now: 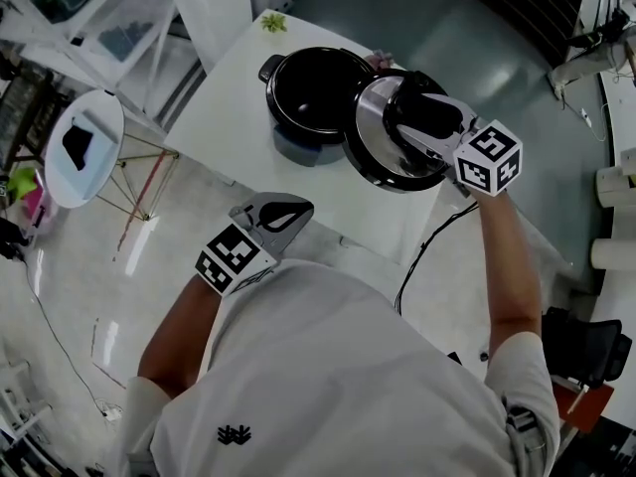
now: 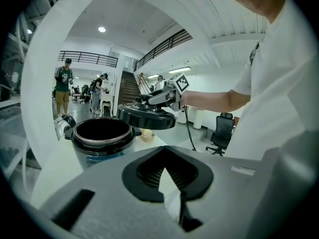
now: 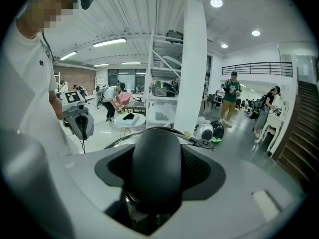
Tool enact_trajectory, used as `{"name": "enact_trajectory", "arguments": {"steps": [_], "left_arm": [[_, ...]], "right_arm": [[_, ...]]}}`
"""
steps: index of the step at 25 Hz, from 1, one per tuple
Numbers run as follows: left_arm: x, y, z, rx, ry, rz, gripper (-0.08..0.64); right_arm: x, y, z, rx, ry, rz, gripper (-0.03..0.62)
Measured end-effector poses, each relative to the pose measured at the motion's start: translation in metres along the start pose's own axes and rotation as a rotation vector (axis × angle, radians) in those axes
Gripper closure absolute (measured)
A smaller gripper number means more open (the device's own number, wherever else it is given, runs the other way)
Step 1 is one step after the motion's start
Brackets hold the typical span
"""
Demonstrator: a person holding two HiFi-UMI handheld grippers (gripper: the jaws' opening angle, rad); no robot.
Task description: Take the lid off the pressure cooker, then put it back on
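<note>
The black pressure cooker pot stands open on the white table; its dark inside shows in the left gripper view. Its lid hangs tilted in the air, overlapping the pot's right rim. My right gripper is shut on the lid's black handle, which fills the space between its jaws. The lid hovers beside the pot with the right gripper above it. My left gripper is off the table's near edge, away from the pot, jaws together and holding nothing.
A small green thing and a pink thing lie at the table's far side. A black cable drops off the near edge. A round side table stands at left, an office chair at right.
</note>
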State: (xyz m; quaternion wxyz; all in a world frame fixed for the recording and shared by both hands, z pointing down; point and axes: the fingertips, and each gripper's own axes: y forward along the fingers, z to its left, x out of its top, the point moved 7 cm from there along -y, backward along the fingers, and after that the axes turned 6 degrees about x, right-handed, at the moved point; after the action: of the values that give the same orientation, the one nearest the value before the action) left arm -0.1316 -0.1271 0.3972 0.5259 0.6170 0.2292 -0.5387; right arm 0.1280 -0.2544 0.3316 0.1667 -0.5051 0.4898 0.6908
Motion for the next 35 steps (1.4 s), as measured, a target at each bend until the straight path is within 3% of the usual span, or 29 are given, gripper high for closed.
{"name": "enact_trajectory", "arguments": {"steps": [21, 35], "left_arm": [[-0.027, -0.07, 0.109, -0.016, -0.029, -0.004, 0.554], [-0.037, -0.085, 0.152, -0.045, -0.05, 0.005, 0.554]], "right_arm": [[0.046, 0.149, -0.022, 0.043, -0.034, 0.02, 0.301], [0.042, 0.184, -0.031, 0.039, -0.03, 0.052, 0.301]]}}
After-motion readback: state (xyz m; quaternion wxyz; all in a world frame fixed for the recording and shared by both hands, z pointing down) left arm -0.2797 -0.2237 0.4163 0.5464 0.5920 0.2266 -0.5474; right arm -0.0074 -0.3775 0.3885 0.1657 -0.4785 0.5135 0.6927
